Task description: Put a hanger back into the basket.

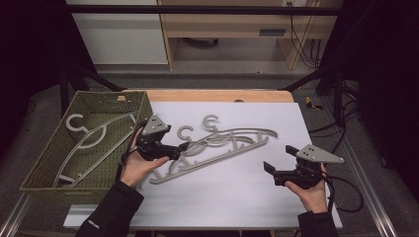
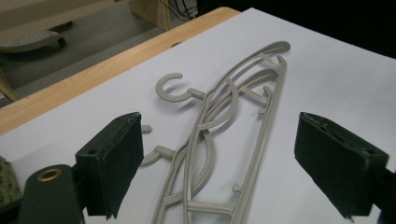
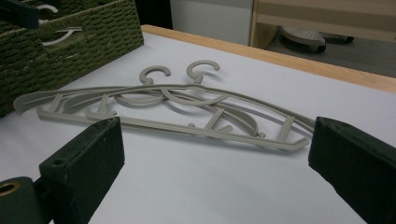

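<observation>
- Nearest to me, my left gripper (image 1: 184, 147) hangs just over the near-left end of the grey hangers (image 1: 222, 143) on the desk (image 1: 276, 197), jaws spread wide. In the left gripper view the hanger bars (image 2: 205, 154) run up between the two pads (image 2: 116, 158), but neither pad presses on them, so nothing is pinched yet.
- Two hangers lie stacked and partly overlapping on the white sheet, near the middle of the desk, just beside the basket's right wall.
- Their long axis runs on a slant: the low end sits close to my left hand (image 1: 141, 165), the far end reaches up and to the right. Both hooks (image 1: 197, 127) stick out toward the far edge of the desk, open curls side by side.
- One hanger (image 1: 89, 140) already lies inside the woven green basket (image 1: 44, 173) at my left, tilted against its floor, hook toward the far wall.
- I judge the job about a third done: one stowed, two left on the desk, and the next pick only being lined up.
- My right gripper (image 1: 279, 158) waits well apart at the right, jaws spread and empty, pointing toward the hangers (image 3: 163, 112) from their far end.
</observation>
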`<state>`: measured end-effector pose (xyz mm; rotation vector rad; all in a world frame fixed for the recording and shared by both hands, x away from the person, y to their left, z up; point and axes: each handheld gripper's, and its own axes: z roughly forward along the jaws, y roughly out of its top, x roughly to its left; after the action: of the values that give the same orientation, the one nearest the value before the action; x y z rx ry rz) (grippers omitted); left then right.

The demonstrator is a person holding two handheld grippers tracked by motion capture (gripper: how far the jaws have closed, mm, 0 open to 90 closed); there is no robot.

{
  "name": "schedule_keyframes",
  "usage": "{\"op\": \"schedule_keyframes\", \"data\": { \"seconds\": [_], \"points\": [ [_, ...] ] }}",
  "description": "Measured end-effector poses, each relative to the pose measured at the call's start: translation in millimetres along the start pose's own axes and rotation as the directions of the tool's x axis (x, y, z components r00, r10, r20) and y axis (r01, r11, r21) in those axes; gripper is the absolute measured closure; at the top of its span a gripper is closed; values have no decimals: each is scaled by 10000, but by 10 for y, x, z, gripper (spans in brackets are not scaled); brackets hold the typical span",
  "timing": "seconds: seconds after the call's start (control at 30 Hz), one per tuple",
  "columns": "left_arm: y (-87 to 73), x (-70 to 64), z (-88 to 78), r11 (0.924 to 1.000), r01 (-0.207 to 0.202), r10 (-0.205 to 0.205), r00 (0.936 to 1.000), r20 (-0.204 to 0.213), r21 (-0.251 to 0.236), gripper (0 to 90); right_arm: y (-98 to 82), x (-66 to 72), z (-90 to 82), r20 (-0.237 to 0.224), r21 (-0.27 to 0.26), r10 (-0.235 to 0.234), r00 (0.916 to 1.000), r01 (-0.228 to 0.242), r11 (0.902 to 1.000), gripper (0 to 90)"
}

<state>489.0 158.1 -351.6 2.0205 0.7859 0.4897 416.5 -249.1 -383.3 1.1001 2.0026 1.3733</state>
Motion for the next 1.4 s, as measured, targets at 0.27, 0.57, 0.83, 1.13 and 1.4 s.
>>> {"op": "schedule_keyframes", "data": {
  "seconds": [0.27,0.57,0.83,1.13,1.4],
  "points": [
    [-35,52,412,9972,233,-239,9997,74,712,220,1,-7,-8,-35,-29,26,10000,-26,10000,38],
    [-130,173,748,9900,337,-353,9993,88,1370,297,-2,4,14,-34,39,-5,10000,5,10000,37],
    [-242,279,978,9781,400,-403,9992,-27,2044,340,0,12,19,-89,28,-70,9999,71,10000,37],
    [-370,300,1222,9616,292,-281,9996,-79,2728,454,-2,22,38,-77,64,-66,9999,66,10000,37],
    [-427,343,1305,9487,257,-245,9997,-77,3151,603,-5,25,48,-67,129,-103,9999,104,9999,37]
  ]
}}
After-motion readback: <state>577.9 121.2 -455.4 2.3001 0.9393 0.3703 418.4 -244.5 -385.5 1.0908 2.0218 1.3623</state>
